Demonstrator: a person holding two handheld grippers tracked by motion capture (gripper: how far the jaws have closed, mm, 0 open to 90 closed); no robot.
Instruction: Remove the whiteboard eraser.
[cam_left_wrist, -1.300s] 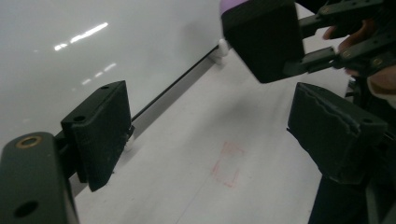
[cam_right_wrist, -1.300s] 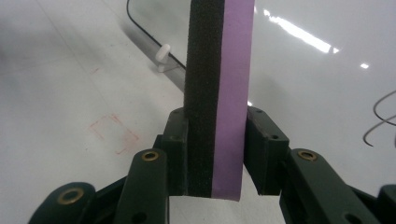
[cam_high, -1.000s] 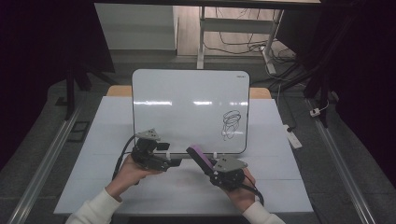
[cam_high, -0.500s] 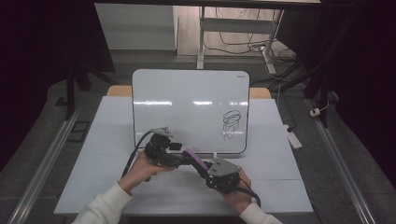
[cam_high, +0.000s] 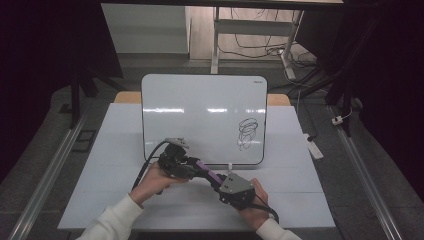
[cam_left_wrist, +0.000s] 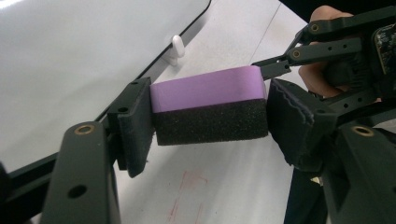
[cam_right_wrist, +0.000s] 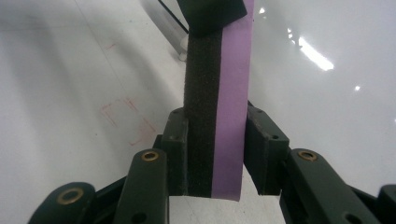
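1 purple eraser (cam_left_wrist: 210, 109), 2 grippers: right (cam_right_wrist: 215, 154) clamping it, left (cam_left_wrist: 205, 121) round it, 1 whiteboard (cam_high: 200, 107)

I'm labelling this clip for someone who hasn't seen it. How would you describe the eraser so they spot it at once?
Find the whiteboard standing on the white table. Just in front of its lower edge, the left gripper and right gripper meet, with the eraser between them. It is a small block, purple on one face and black foam on the other, the only coloured thing there.
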